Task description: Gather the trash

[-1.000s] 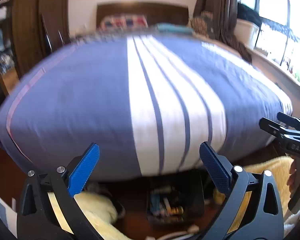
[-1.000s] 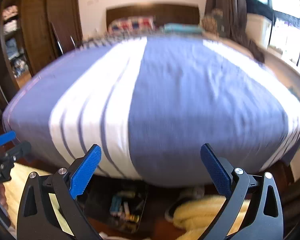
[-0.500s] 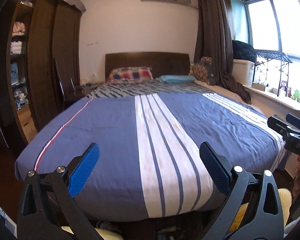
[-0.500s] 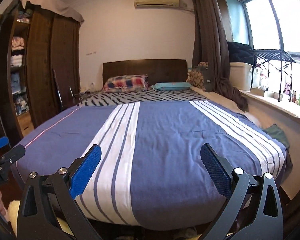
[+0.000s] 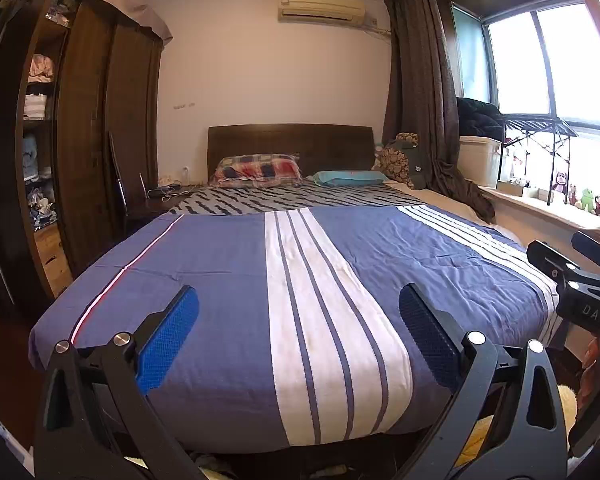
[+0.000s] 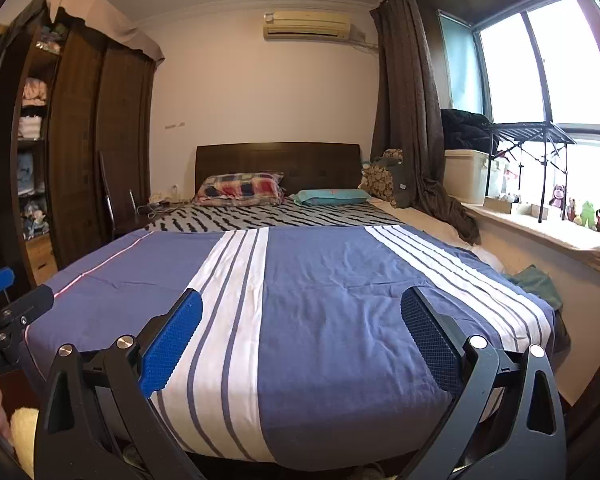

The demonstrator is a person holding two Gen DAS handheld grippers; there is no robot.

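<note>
Both tools, left and right, spread, empty; under-bed clutter mostly hidden

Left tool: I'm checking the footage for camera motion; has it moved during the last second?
Yes. The left tool has tilted upward: the bed sits lower in view, headboard now visible.

Under the bed, at six o'clock, clutter sits too dark to identify; windowsill toys at three o'clock, too small.

Bed under striped blue cover
</note>
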